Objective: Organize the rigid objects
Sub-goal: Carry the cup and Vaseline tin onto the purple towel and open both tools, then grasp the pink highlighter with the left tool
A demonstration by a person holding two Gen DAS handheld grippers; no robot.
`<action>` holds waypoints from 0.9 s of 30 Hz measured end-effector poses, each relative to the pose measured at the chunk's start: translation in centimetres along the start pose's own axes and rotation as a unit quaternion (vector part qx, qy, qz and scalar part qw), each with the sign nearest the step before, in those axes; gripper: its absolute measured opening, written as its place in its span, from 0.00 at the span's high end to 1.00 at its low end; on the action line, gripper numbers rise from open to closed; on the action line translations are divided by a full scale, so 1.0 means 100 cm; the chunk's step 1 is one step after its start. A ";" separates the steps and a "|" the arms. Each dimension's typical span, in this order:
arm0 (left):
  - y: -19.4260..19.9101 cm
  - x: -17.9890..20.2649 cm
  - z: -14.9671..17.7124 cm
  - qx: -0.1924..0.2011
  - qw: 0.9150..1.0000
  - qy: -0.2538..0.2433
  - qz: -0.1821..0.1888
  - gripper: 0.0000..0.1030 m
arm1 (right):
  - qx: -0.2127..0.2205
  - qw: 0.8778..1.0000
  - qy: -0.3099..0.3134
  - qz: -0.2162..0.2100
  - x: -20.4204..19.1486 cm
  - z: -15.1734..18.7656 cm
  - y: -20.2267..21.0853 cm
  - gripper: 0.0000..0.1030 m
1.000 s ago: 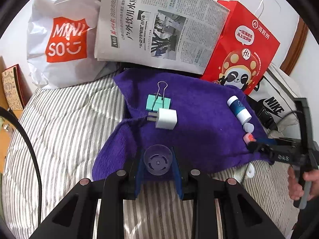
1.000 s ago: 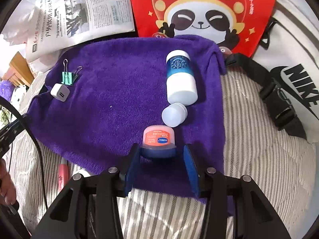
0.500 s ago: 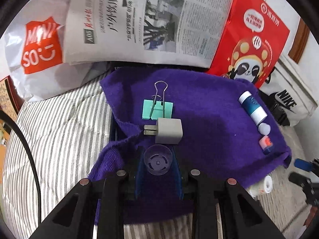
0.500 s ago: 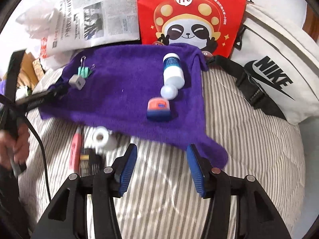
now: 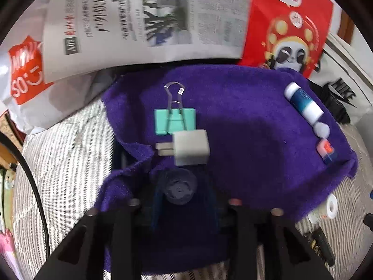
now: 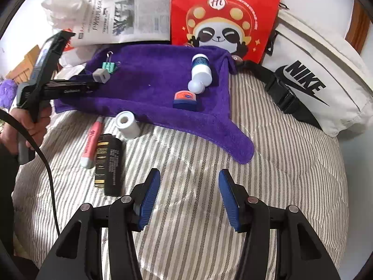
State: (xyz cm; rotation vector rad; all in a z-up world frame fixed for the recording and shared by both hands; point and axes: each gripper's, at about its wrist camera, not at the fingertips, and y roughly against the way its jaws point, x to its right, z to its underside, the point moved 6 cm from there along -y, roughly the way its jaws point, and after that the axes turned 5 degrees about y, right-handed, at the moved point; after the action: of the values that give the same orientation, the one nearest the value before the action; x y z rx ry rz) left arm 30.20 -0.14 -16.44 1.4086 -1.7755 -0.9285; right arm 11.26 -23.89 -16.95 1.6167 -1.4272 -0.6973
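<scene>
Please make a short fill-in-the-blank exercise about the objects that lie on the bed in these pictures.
1. The green binder clip lies on the ____ towel.
2. The white charger lies right beside the binder ____.
3. The pink pen lies on the ____ bedding, off the towel.
4. The paper bag shows a cartoon ____.

Missing words: purple; clip; striped; panda

NIKE wordmark with swoosh, black, on white bag, right of red paper bag. Circular "Hi" emblem above panda on red paper bag; speech-bubble Chinese lines there too small to read. Partial "MINI SO" on white plastic bag, far left of red paper bag. Newspaper between them: "A08" tag, Chinese headline blurred.
</scene>
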 end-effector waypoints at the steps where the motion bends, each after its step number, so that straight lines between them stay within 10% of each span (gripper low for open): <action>1: 0.000 0.004 0.002 -0.006 1.000 -0.014 -0.004 0.49 | 0.001 1.000 0.000 0.000 0.000 0.001 0.001 0.49; 16: 0.083 0.032 0.047 0.019 1.000 -0.016 -0.013 0.49 | -0.004 0.999 -0.036 -0.021 0.009 0.044 0.012 0.48; 27: 0.055 0.090 0.092 -0.046 0.999 -0.021 0.009 0.48 | -0.006 0.999 -0.034 -0.027 0.009 0.068 0.024 0.48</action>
State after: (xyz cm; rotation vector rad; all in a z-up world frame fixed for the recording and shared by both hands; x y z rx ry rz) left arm 18.05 -6.99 -15.81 1.3227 -1.7505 -1.0247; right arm 4.46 -26.31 -18.06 1.6411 -1.4290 -0.7964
